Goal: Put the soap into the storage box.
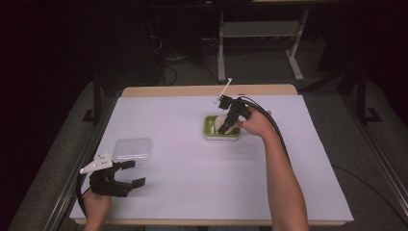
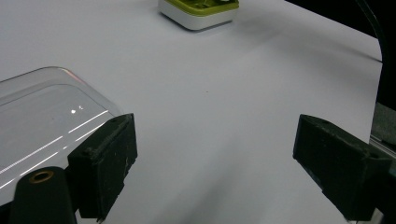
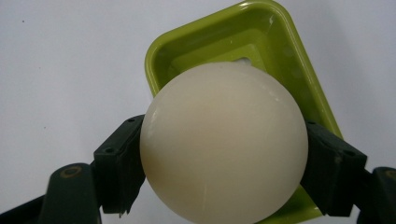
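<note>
A cream-white ball (image 3: 223,142) sits clamped between the two jaws of the right gripper (image 3: 223,154), held directly above a green rectangular container (image 3: 299,70) whose white base rests on the table (image 1: 192,159). From the right gripper view the ball hangs over the container's open cavity, apart from its floor as far as can be judged; whether it touches the rim cannot be told. In the high view the right gripper (image 1: 226,120) tilts down into the container (image 1: 208,126) near the table's far middle.

The pick appears done and the placing is what remains: the ball looks ready to be lowered and let go, and a clear plastic lid (image 1: 133,149) lying flat near the left front probably goes on afterwards.

The left gripper (image 1: 127,174) waits just beside that lid (image 2: 42,121), jaws spread wide and holding nothing. Between lid and container (image 2: 198,11) stretches bare white surface, open room for carrying the lid across. The container stands well in from every table edge; the left gripper sits close to the near-left edge.
</note>
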`<state>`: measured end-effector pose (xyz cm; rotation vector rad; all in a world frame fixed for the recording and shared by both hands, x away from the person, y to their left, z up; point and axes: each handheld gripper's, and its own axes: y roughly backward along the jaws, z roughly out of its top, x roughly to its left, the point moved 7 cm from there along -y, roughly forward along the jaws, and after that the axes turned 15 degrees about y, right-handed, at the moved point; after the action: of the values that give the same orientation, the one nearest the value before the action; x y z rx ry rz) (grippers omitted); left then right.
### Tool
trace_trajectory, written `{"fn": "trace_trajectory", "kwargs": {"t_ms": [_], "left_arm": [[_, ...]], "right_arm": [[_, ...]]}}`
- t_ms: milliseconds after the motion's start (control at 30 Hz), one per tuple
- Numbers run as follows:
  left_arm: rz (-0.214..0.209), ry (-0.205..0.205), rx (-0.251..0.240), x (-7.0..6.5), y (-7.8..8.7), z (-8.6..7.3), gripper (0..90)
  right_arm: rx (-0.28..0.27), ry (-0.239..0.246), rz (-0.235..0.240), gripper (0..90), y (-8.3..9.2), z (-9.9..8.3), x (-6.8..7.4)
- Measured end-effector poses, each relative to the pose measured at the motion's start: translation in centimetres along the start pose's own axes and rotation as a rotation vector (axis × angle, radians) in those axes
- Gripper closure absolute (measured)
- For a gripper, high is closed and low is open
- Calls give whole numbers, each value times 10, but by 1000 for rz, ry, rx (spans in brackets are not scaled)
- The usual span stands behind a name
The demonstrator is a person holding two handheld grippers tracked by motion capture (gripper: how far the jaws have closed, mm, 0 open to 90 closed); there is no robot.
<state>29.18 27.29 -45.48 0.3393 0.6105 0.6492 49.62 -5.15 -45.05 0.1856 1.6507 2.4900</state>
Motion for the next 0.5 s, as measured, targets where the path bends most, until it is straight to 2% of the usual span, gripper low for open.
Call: {"fn": "trace_trajectory", "kwargs": {"t_ms": [500], "left_arm": [[-3,-2,1,0,0,0,129]], "right_arm": [[7,-50,-18,232,-13,-1,-11]]}}
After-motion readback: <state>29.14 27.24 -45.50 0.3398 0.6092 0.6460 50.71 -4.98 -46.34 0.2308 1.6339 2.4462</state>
